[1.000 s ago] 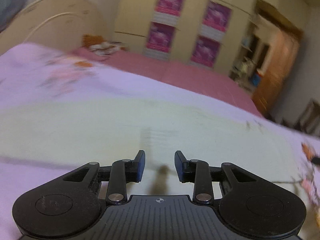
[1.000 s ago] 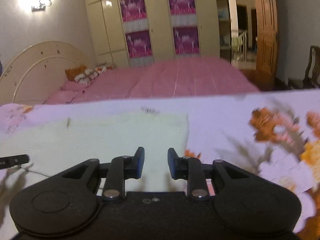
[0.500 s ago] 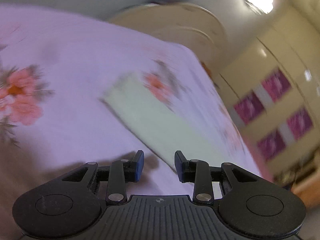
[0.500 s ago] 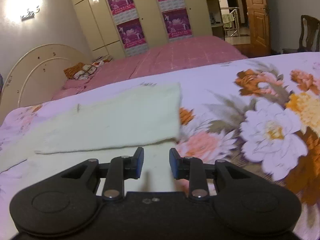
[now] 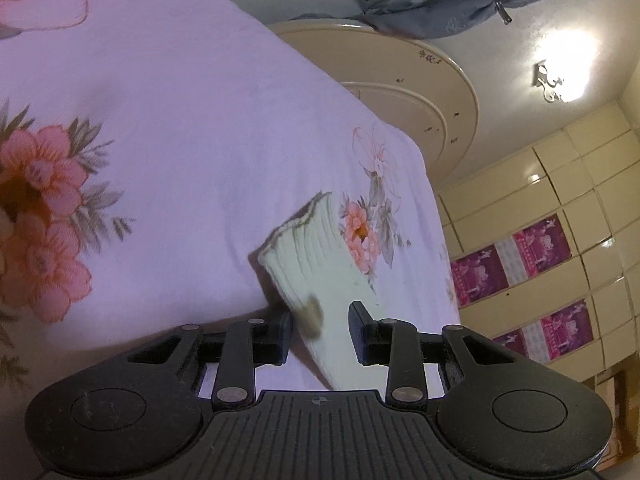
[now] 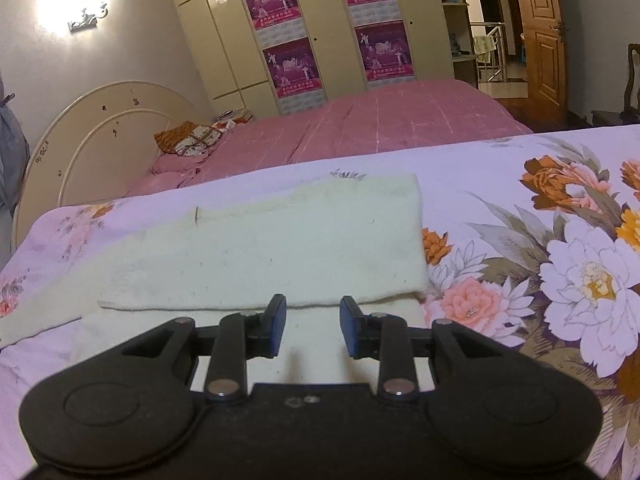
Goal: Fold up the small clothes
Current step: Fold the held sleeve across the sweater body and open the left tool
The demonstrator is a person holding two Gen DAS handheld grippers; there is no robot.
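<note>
A pale yellow-green knit garment point(image 6: 280, 252) lies partly folded on the floral bedsheet point(image 6: 560, 280), its upper layer doubled over a lower one. My right gripper point(image 6: 312, 328) is open and empty, just in front of the fold's near edge. In the left wrist view the garment's ribbed cuff end point(image 5: 312, 256) runs between the fingers of my left gripper point(image 5: 320, 332), which is open, with the cloth lying in the gap and the jaws not closed on it.
The floral sheet point(image 5: 160, 140) covers the bed I work on. A cream headboard point(image 6: 100, 140) stands at the left. A second bed with a pink cover point(image 6: 380, 120) and wardrobes point(image 6: 320, 28) lie beyond. A wooden door point(image 6: 544, 40) is at the right.
My left gripper has swung far left and rolled, now straddling the garment's cuff end. My right gripper has drawn back from the garment, whose top layer now lies folded over.
</note>
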